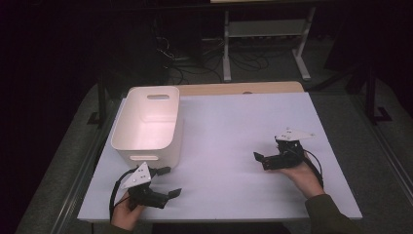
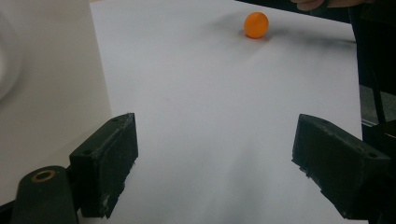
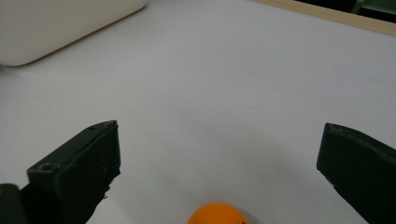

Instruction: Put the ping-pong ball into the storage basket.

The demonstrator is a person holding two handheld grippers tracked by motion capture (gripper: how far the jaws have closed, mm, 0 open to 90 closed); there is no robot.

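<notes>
While white table (image 1: 229,126) carries all, white bin (image 1: 148,124) sits at left, just beyond left gripper (image 1: 168,181) — jaws spread, nothing held. Right gripper (image 3: 219,154) spread too — orange ball (image 3: 217,213) on table between jaws, untouched, lower half cut off by frame.

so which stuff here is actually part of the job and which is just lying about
Part of the job:
- orange ball, on the white table top between the open jaws of the right gripper
- right gripper, open around the ball
- white bin, probably where the ball goes
- left gripper, open, beside the bin

Just lying about:
- cables on the floor behind the table
- white frame legs behind the table
</notes>
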